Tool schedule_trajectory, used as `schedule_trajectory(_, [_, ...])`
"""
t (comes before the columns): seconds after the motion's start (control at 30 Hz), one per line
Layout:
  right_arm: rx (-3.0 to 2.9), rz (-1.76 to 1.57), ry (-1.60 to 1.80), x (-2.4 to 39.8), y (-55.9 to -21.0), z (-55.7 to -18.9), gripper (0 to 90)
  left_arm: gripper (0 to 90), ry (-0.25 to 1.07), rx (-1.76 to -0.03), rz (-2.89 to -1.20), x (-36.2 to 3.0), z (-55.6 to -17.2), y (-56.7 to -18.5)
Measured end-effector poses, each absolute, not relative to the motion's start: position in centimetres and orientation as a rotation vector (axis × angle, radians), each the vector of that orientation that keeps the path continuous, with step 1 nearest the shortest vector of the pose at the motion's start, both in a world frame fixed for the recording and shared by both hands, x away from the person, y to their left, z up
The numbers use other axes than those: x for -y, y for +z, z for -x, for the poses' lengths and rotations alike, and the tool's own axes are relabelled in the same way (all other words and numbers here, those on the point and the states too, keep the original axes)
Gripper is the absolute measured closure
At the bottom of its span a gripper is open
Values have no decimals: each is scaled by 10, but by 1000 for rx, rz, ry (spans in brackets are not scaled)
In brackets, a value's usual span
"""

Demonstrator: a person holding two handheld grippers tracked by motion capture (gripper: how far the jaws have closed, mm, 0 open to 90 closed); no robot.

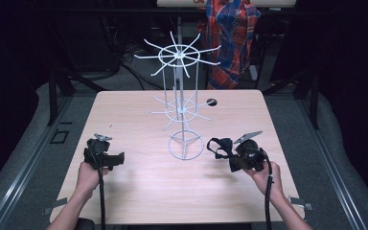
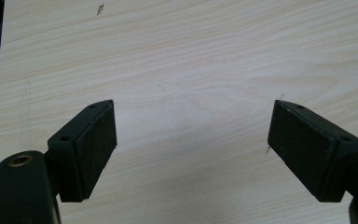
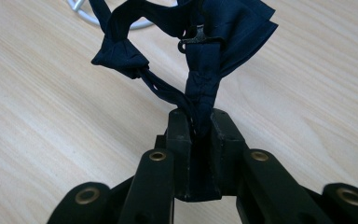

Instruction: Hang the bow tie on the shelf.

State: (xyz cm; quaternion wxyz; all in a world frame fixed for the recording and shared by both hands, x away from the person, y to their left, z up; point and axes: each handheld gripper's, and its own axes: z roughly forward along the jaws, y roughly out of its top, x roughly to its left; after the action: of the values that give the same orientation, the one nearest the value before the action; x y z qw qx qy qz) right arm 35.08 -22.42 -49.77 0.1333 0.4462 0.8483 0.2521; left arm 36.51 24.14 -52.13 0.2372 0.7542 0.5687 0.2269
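While the pale wooden counter (image 1: pixel 139 191) spreads under everything, a tall white wire rack (image 1: pixel 182 103) stands near its middle, with two tiers of spokes above a ring base that rests on the wood. Beyond the far edge a plaid cloth (image 1: pixel 230 36) hangs in the dark. The person's left hand (image 1: pixel 88 176) holds the left tool (image 2: pixel 192 135) low over bare wood at the counter's left, its jaws spread wide with nothing between them. The right hand (image 1: pixel 264 175) holds the right tool (image 3: pixel 200 122) just right of the rack's base, its jaws pressed together on a dark navy bow tie (image 3: pixel 191 42), whose strap loops up off the counter toward the ring.
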Motion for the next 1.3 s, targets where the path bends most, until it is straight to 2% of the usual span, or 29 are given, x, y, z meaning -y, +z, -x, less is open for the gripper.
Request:
schedule_trajectory(0.77, [-2365, -1279, 902, 229, -464, -349, 801, 158, 621, -1558, -2067, -241, -366, -522])
schedule_trajectory(1.3, [-2326, -1285, 941, 236, -455, -347, 801, 157, 618, -1557, -2067, -242, -366, -522])
